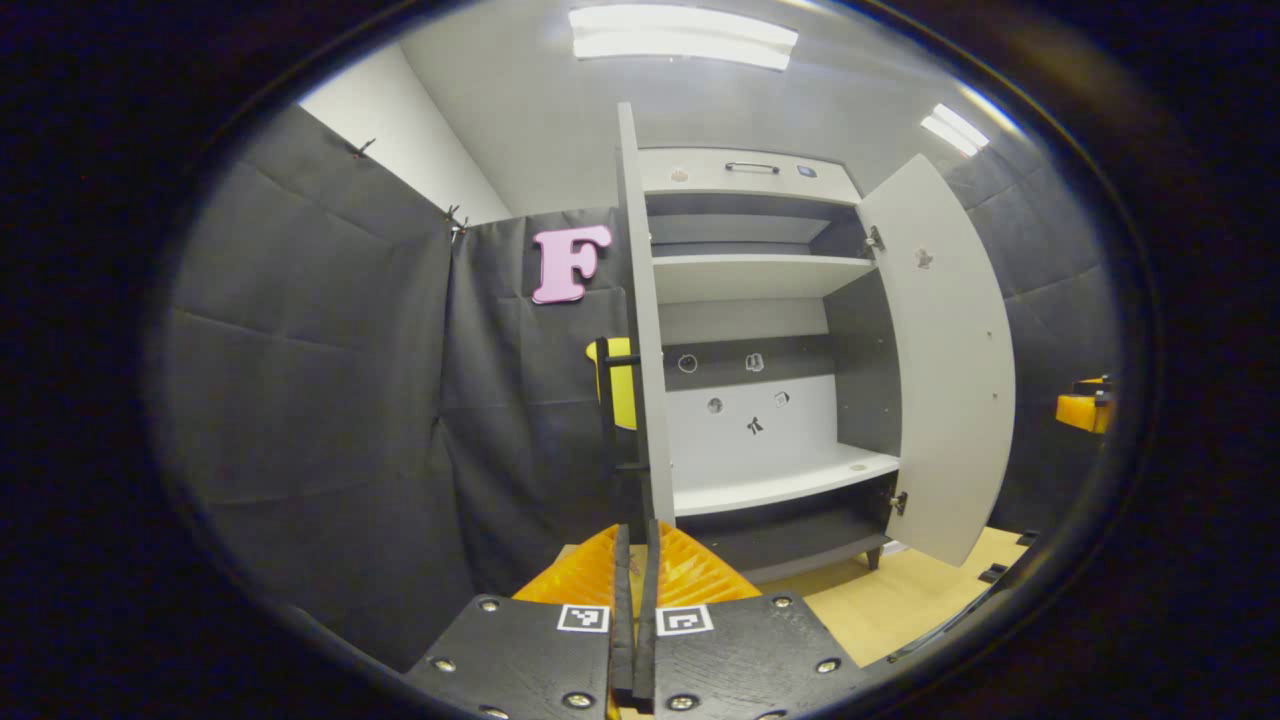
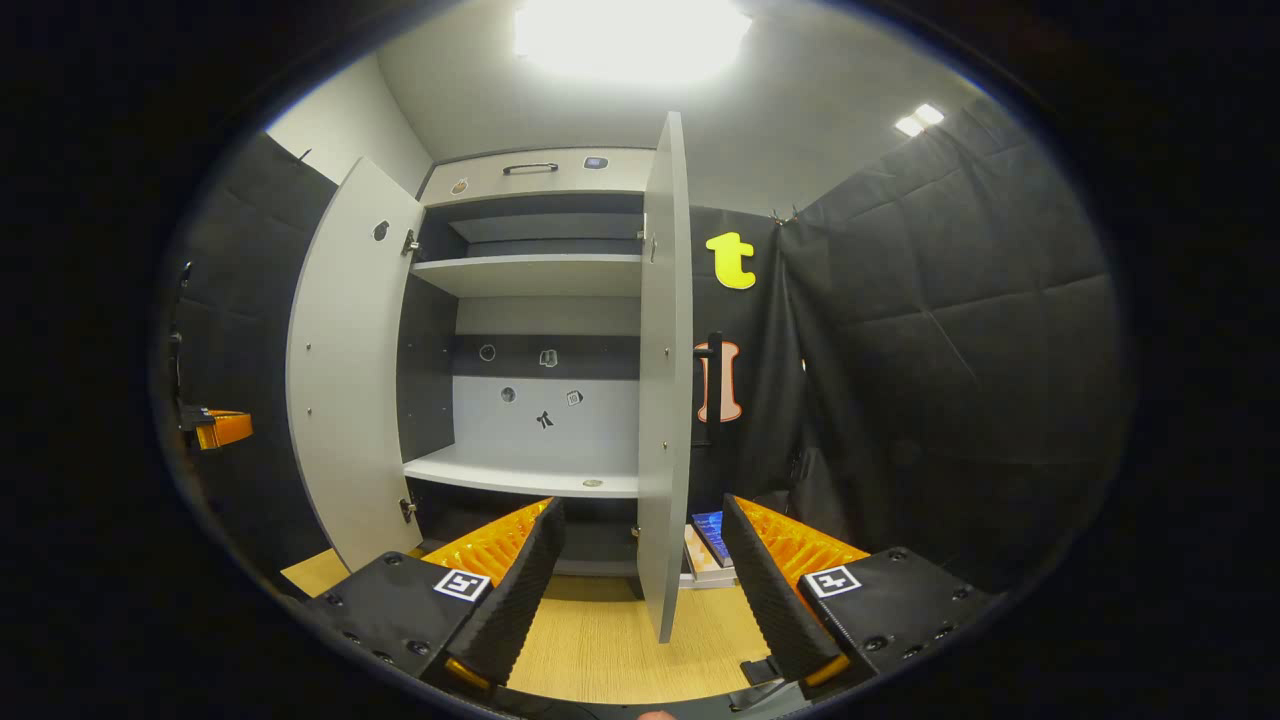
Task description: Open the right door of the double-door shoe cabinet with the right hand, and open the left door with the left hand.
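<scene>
Between the left gripper (image 1: 634,600)'s fingers, in the left gripper view, the jaws are pressed nearly together, and the thin front edge of the left door (image 1: 640,330) rises straight up from the slit between them; whether the pads actually clamp that edge I cannot tell. A dark bar handle (image 1: 606,410) runs down the door's outer face, just left of the edge. Beyond it the shoe cabinet (image 1: 750,175) stands open, pale grey with darker inner walls, two light shelves (image 1: 760,275) across it, small stickers on its back panel and a handle on the top strip. Its right door (image 1: 940,360) is swung wide, hinges showing at top and bottom. In the right gripper view the right gripper (image 2: 640,590) has its jaws spread wide, holding nothing, with the free edge of the right door (image 2: 665,370) standing upright between the two fingers and touching neither. The cabinet stands on a light wooden floor (image 2: 600,640), against the black cloth wall (image 2: 950,350).
</scene>
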